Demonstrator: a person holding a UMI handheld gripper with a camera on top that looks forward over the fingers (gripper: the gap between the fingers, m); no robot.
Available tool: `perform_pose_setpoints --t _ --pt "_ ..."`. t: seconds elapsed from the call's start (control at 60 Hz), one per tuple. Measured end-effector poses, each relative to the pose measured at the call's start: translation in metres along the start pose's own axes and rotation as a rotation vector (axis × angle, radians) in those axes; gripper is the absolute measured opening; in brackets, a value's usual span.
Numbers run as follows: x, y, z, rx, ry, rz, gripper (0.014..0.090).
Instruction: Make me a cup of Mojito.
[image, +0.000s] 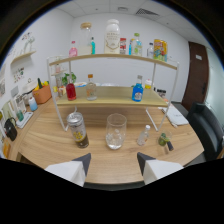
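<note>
A clear empty glass (116, 131) stands on the wooden table (45, 142), straight ahead of my gripper (113, 164), well beyond the fingertips. A drink can (77, 130) leans tilted to the glass's left. A small clear bottle (144, 135) stands to its right, with a green lime-like object (163, 139) further right. My gripper is open, with its two white fingers (75, 167) spread wide and nothing between them.
A two-level shelf (110, 96) behind the glass holds a red bottle (71, 91), a clear bottle (90, 87) and a blue bottle (137, 92); several bottles and a large jug (112, 36) line the top. An orange pot (43, 93) stands left, a dark chair (206, 125) right.
</note>
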Motion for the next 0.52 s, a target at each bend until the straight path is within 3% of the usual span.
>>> perform_pose_setpoints --t 0.517 --pt "0.013 0.005 0.015 -0.033 -0.033 -0.004 0.0859"
